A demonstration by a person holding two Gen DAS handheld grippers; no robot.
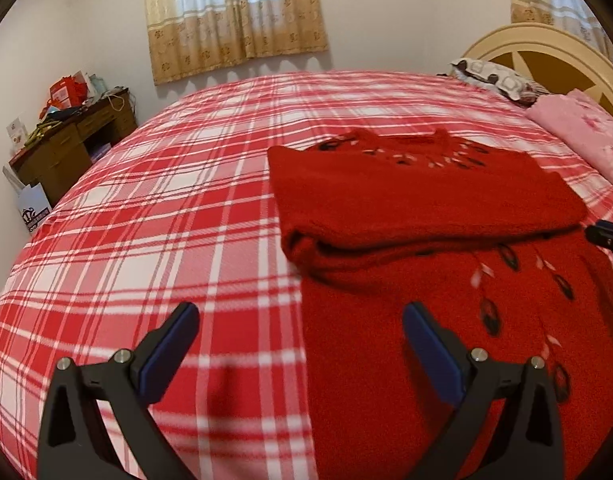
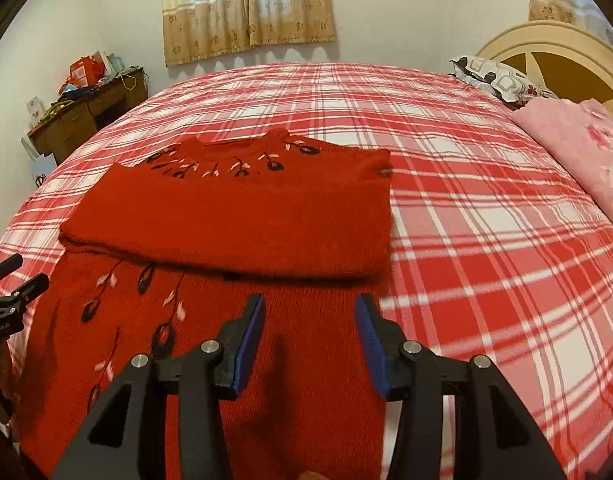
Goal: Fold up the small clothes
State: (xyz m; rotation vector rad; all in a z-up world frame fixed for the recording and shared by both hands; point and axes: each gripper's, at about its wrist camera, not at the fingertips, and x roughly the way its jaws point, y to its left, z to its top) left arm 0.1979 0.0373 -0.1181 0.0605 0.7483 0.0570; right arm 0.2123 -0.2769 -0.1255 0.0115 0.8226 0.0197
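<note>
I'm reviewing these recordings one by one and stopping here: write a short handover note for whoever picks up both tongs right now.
Left tongs: open, empty, hovering over the sweater's left edge.
Right tongs: open, empty, above the sweater's near right part.
Red sweater: lying on the plaid bedspread, neckline toward the far side.
Done: a fold of the sweater lies across its middle as a thick band.
Left: fold the near section, with the leaf embroidery, and neaten the bundle.
</note>
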